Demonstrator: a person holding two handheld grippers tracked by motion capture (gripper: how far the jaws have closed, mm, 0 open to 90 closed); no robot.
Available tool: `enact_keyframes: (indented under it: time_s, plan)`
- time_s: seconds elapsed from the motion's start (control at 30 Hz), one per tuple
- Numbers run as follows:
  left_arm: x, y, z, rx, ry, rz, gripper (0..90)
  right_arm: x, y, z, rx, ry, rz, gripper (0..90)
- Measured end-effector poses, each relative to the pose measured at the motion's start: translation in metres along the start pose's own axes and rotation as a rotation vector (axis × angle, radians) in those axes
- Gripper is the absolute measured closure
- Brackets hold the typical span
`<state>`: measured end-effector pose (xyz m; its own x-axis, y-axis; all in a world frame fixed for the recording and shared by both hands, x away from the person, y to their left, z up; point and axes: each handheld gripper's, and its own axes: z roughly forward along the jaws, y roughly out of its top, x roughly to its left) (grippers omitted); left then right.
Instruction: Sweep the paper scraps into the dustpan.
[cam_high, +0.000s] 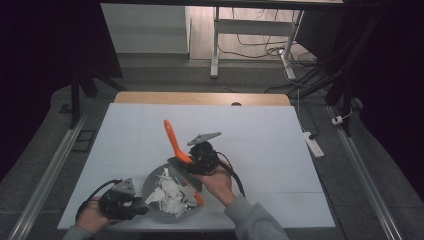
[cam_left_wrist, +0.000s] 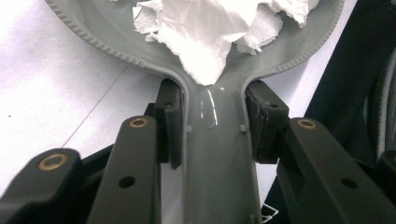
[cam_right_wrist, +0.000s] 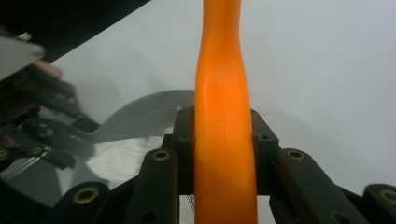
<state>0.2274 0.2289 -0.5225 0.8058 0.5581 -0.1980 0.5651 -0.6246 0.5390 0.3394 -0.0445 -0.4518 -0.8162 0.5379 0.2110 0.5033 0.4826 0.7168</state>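
The grey pan (cam_high: 152, 187) sits on the white desk (cam_high: 260, 135) near its front edge, at about seven o'clock from the desk's middle, and it holds a heap of crumpled white paper (cam_high: 170, 195). Its handle (cam_left_wrist: 217, 154) runs out toward nine o'clock, where the left hand-held gripper (cam_high: 131, 204) is clenched on it; in the left gripper view both black pads (cam_left_wrist: 170, 123) press flat against the handle's two sides, just behind the spot where the handle widens into the pan's beaded rim. A corner of the paper hangs over that rim onto the handle's root. At the pan's one o'clock side the right hand-held gripper (cam_high: 192, 162) is grasping an orange spatula (cam_high: 175, 142) by its handle, with the jaws closed against both sides of the orange shaft in the right gripper view. The spatula is tilted: its long end rises toward eleven o'clock above the desk, and its lower orange end (cam_high: 199, 198) reaches down over the pan's right edge beside the paper. The person's grey sleeve (cam_high: 255, 220) comes in from five o'clock.
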Motion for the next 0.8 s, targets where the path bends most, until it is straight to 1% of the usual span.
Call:
enact_keyframes:
  time_s: [0.03,0.17,0.23,0.3,0.47,0.53,0.57,0.6,0.63,0.7,0.77,0.8]
  plan:
    - [0.000,0.000,0.000,0.001,0.000,0.000,61.4,-0.005,0.000,-0.006,-0.008,-0.017,0.009,70.0]
    - [0.001,0.000,0.000,0.006,0.000,0.004,61.3,-0.025,-0.001,-0.028,-0.034,-0.098,0.016,70.0]
    - [0.000,0.001,0.000,0.004,0.001,0.001,61.4,-0.037,-0.003,-0.034,-0.033,-0.140,0.030,70.0]
    - [0.000,0.001,0.000,0.004,0.002,0.001,61.4,-0.049,-0.008,-0.032,-0.015,-0.164,0.054,70.0]
    - [0.000,0.001,0.000,0.005,0.002,0.000,61.3,-0.068,-0.021,-0.014,0.087,-0.263,0.053,70.1]
    - [0.000,0.001,0.000,0.006,0.001,0.001,61.4,-0.073,-0.026,-0.009,0.116,-0.286,0.060,70.1]
    - [-0.001,0.001,0.000,0.005,0.000,0.000,61.4,-0.074,-0.027,-0.008,0.120,-0.285,0.074,70.2]
    - [-0.001,0.001,0.000,0.003,-0.001,0.001,61.4,-0.073,-0.028,-0.009,0.114,-0.274,0.090,70.1]
    - [-0.001,0.001,0.000,0.004,-0.001,0.003,61.4,-0.070,-0.028,-0.009,0.109,-0.253,0.101,70.1]
    - [-0.001,0.002,0.000,0.005,-0.003,0.005,61.4,-0.058,-0.026,-0.005,0.119,-0.209,0.091,70.1]
    - [-0.002,0.003,0.001,0.006,-0.002,0.001,61.3,-0.044,-0.025,0.004,0.128,-0.157,0.075,70.1]
    - [-0.002,0.003,0.001,0.007,-0.004,0.005,61.4,-0.037,-0.023,0.010,0.132,-0.136,0.059,70.1]
